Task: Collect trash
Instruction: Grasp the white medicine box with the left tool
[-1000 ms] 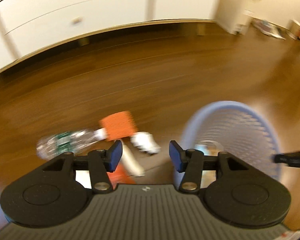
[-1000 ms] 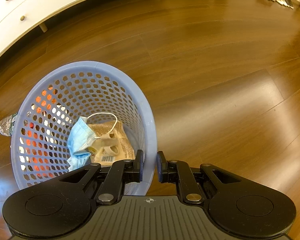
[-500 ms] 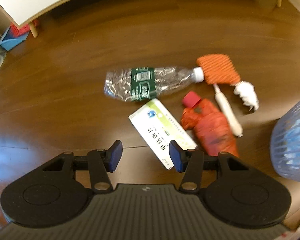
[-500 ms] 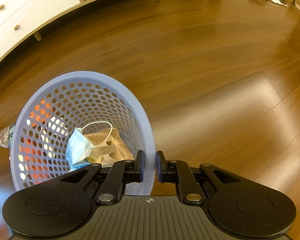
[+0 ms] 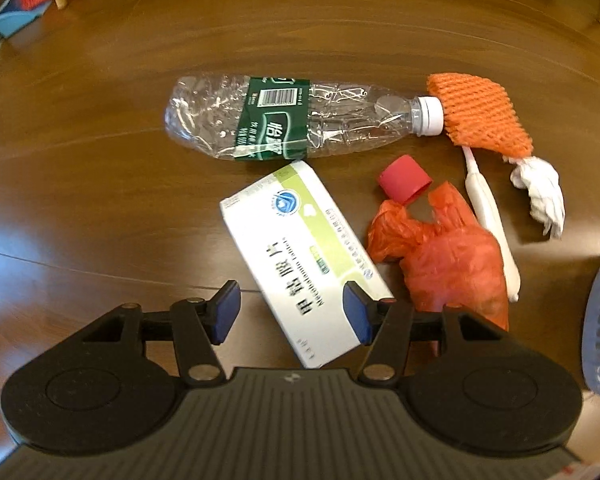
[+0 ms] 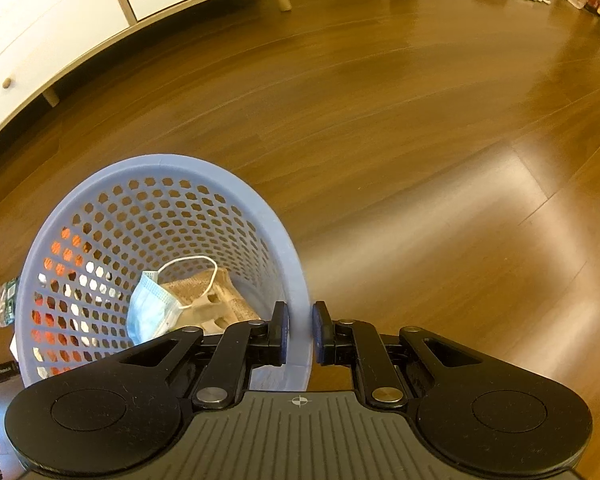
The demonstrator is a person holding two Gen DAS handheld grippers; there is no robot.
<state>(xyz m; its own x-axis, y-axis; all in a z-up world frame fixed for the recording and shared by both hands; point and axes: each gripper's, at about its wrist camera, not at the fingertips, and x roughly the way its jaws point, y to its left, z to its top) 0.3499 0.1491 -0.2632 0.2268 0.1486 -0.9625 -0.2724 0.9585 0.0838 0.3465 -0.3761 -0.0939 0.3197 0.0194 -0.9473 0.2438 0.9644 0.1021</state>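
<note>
Left wrist: left gripper (image 5: 291, 317) jaws wide apart, white box (image 5: 305, 258) lying between. Right gripper (image 6: 299, 334) jaws clamped on blue basket (image 6: 236, 194) rim.

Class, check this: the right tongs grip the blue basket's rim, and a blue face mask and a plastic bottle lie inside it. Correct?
Not quite. The right wrist view shows the right tongs gripping the blue basket, with the face mask inside. The plastic bottle lies outside on the floor.
</note>
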